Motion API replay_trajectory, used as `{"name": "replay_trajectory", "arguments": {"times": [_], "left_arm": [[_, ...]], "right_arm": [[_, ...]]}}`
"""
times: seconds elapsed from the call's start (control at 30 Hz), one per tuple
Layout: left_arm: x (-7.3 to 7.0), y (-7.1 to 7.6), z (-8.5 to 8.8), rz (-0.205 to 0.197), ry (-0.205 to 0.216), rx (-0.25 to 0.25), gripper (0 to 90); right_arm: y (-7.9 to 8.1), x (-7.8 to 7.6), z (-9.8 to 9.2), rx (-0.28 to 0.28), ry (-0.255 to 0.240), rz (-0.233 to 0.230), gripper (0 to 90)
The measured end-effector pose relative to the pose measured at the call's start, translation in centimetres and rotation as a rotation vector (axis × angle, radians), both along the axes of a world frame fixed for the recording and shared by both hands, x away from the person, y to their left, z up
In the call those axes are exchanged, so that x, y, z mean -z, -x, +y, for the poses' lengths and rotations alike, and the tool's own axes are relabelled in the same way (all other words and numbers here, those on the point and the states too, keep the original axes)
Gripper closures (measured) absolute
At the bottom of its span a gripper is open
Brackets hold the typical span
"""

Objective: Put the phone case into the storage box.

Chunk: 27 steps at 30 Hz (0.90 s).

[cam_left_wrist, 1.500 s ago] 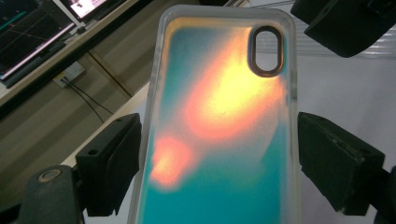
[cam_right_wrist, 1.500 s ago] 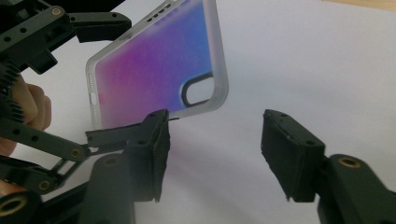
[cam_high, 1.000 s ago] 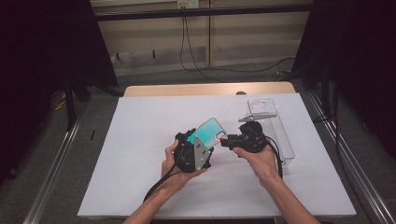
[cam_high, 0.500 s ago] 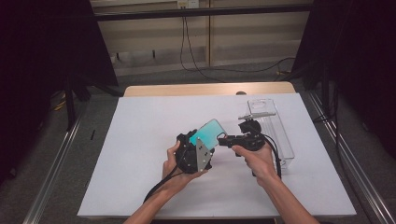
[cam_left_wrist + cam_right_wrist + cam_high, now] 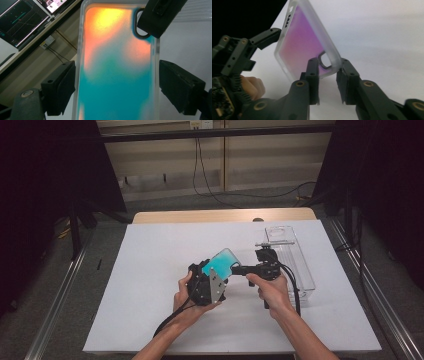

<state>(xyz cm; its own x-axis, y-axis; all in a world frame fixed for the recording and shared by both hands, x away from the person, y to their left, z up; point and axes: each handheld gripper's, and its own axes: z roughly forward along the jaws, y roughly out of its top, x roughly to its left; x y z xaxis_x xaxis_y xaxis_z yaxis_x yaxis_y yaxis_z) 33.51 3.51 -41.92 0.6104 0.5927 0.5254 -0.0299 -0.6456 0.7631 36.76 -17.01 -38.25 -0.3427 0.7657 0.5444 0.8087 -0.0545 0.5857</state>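
The left tool [image 5: 216, 277] is clamped on the long edges of the phone case [image 5: 221, 263] and holds it tilted above the desk [image 5: 150, 270]. The right tool [image 5: 327, 71] has just been closing on the case's corner by the camera hole, its pads at both faces. A clear box [image 5: 295, 265] lies just beyond the right tool.

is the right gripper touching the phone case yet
Touching. In the right gripper view the right gripper has its jaws, which have just been closing, around the phone case corner by the camera hole, one jaw against its face.

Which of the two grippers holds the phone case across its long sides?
The left gripper: its jaws clamp both long sides of the phone case. The right gripper closes on the corner by the camera cutout.
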Motion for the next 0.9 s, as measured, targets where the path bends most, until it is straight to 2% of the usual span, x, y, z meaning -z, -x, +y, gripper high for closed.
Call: {"name": "replay_trajectory", "arguments": {"times": [0.2, 0.27, 0.43, 0.53, 0.63, 0.73, 0.9], "left_arm": [[0.1, -0.4, 0.2, 0.008, -0.002, -0.013, 17.3], [0.0, -0.4, 0.3, 0.003, -0.002, -0.013, 17.2], [0.0, -0.7, 0.4, 0.023, 0.012, -0.008, 17.0], [-0.2, -1.0, 0.7, 0.055, 0.036, 0.005, 16.9], [-0.4, -1.2, 1.0, 0.079, 0.039, 0.027, 16.7], [-0.4, -1.5, 1.3, 0.114, 0.064, 0.027, 12.4], [-0.7, -1.7, 1.7, 0.134, 0.100, 0.037, 8.6]], "right_arm": [[0.2, -0.1, 0.2, 0.005, -0.045, 0.000, 81.7], [0.3, -0.3, 0.4, 0.005, -0.035, -0.013, 81.9], [0.4, -0.3, 0.5, 0.003, -0.032, -0.033, 82.2], [0.5, -0.5, 0.6, 0.003, -0.030, -0.047, 82.4], [0.5, -0.6, 0.5, 0.006, -0.026, -0.060, 82.4], [0.4, -0.7, 0.2, 0.014, -0.026, -0.071, 82.5], [0.3, -0.9, -0.3, 0.021, -0.019, -0.087, 82.5]]}}
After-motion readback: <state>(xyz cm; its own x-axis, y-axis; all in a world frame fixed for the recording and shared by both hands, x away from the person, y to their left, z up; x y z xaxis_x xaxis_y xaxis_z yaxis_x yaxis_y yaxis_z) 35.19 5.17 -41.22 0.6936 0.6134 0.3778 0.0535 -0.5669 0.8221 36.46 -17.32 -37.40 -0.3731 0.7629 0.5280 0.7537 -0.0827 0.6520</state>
